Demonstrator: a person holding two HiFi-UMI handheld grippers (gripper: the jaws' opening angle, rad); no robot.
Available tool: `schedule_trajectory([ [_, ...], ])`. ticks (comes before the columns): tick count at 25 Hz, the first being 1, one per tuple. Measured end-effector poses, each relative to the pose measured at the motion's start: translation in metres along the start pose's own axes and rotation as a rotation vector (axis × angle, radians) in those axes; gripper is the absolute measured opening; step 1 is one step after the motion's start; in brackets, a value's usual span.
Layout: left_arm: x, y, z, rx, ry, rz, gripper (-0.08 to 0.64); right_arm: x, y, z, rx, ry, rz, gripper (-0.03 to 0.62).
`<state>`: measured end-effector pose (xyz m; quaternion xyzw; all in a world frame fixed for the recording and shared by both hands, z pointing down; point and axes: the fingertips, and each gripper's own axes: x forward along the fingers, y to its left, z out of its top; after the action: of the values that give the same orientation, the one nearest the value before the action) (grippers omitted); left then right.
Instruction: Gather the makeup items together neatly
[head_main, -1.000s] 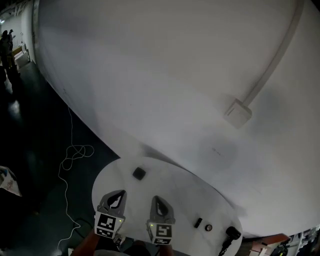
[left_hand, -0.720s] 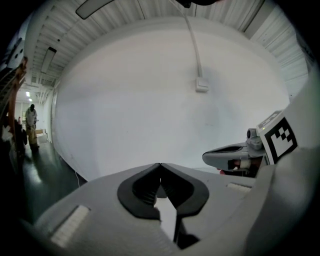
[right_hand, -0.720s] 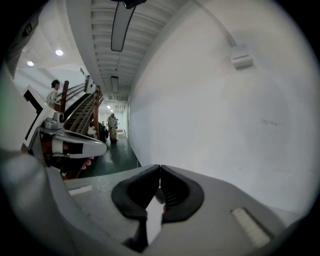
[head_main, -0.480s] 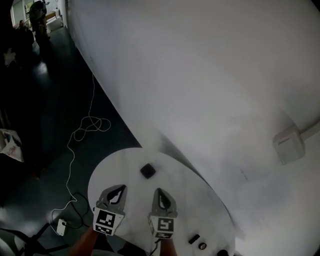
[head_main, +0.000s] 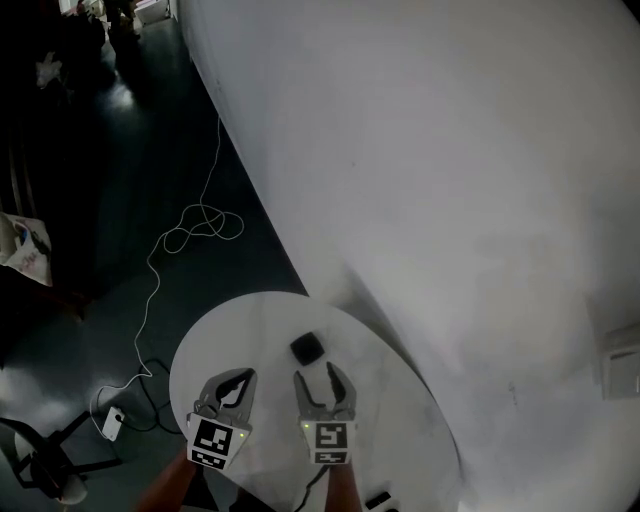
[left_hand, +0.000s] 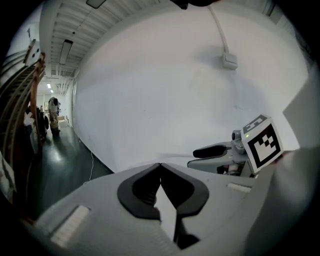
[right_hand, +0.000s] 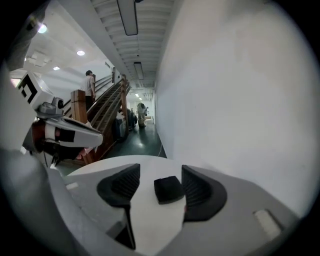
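**A:** Head view, entries?
**B:** One round white table (head_main: 240, 330), smooth and matte. One small black square item (head_main: 306, 348), corners rounded, is lodged at eleven o'clock of the right gripper (head_main: 320, 375), apart from it. The left gripper (head_main: 238, 378) is held alongside at nine o'clock.
**A:** Left gripper view?
**B:** Jaws are pressed together; nothing is held.
**A:** Right gripper view?
**B:** Dark ribbed pads (right_hand: 197, 190). The jaws have just been opening and stand apart; the item is framed between them, untouched. Its flat sides should be squared to the pads before closing.

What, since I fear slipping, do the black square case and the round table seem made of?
Black square case: probably plastic, matte; dull, uniform faces with rounded edges. Round table: smooth white top, perhaps laminate or paint; even, seamless surface.
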<state>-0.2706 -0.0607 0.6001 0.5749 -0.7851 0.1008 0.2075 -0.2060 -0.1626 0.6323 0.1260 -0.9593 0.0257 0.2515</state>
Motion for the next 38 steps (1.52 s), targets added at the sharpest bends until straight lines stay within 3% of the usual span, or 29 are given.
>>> schedule_trajectory([
  [7, 0.006, 0.007, -0.023, -0.023, 0.037, 0.029, 0.011, 0.037, -0.007, -0.033, -0.038, 0.083, 0.055, 0.339],
  [18, 0.015, 0.012, -0.052, -0.052, 0.096, 0.054, 0.011, 0.075, -0.019, -0.067, -0.014, 0.180, 0.119, 0.341],
  [38, 0.021, 0.019, -0.053, -0.065, 0.109, 0.069, 0.011, 0.086, -0.009, -0.076, -0.073, 0.273, 0.184, 0.319],
])
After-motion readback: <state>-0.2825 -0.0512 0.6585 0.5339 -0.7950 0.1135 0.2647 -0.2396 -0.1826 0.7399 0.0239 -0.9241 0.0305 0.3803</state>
